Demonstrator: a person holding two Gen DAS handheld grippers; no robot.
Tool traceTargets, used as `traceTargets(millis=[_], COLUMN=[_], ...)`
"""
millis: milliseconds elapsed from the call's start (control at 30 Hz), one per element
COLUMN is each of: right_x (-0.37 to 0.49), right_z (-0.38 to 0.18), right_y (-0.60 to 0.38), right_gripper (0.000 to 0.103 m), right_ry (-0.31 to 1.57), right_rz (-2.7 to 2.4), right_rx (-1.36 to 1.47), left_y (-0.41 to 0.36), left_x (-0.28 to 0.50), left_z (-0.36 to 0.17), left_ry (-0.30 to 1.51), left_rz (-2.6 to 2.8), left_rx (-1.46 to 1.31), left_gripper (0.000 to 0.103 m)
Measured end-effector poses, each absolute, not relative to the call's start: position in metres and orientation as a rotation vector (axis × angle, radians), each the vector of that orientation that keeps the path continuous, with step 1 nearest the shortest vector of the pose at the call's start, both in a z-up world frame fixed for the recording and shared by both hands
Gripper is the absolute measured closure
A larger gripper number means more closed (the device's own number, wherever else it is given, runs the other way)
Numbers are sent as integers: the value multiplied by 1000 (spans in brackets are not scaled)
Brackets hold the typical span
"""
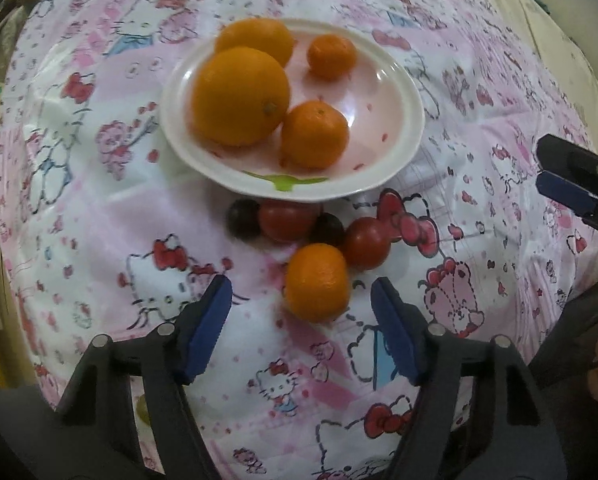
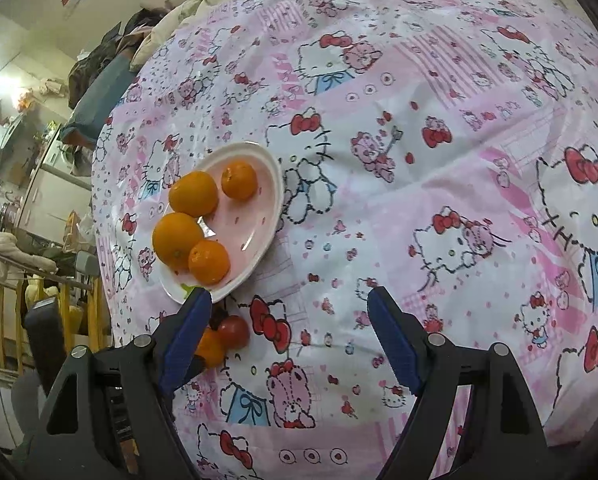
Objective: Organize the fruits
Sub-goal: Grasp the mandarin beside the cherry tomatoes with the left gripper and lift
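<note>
A white and pink plate (image 1: 399, 92) holds two large oranges (image 1: 239, 96) and two small mandarins (image 1: 314, 135). In front of it on the cloth lie a loose mandarin (image 1: 317, 282), two red tomatoes (image 1: 366, 243) and two dark plums (image 1: 243, 218). My left gripper (image 1: 301, 300) is open and empty, its blue pads on either side of the loose mandarin, just short of it. My right gripper (image 2: 289, 312) is open and empty over bare cloth, right of the plate (image 2: 271, 184). Its left finger hides part of the loose mandarin (image 2: 213, 350) and tomato (image 2: 235, 332).
The fruit lies on a table under a pink Hello Kitty cloth (image 2: 439, 160). The right gripper's fingers (image 1: 571, 180) show at the right edge of the left wrist view. Room clutter and a wooden rail (image 2: 27, 280) lie beyond the table's left edge.
</note>
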State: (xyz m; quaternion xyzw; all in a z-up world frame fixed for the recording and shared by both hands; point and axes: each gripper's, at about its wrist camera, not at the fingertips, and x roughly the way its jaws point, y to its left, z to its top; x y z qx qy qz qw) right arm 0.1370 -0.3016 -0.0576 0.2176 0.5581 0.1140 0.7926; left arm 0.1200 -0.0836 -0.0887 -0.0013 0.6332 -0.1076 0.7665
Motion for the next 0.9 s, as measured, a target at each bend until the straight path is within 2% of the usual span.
traceTargets(millis=[200, 233, 300, 367, 433, 900], right_x=[135, 135, 135, 136, 136, 139], right_z=[-59, -59, -59, -59, -60, -64], right_y=[-312, -313, -314, -313, -311, -304], right_gripper=[20, 20, 20, 20, 20, 20], right_ry=[1201, 1200, 1198, 1200, 1204, 1219], right_rz=[220, 218, 214, 212, 211, 218], right_rx=[493, 496, 498, 498, 491, 463], left_y=[-86, -87, -87, -88, -91, -77], left_x=[130, 132, 135, 135, 133, 124], left_z=[-106, -108, -109, -106, -105, -94], left_ry=[1438, 1440, 1444, 1439, 1447, 1430], left_rz=[-247, -245, -258, -269, -271, -240], left_rx=[-43, -47, -59, -71, -40, -51], left_gripper=[38, 45, 49, 59, 73, 74])
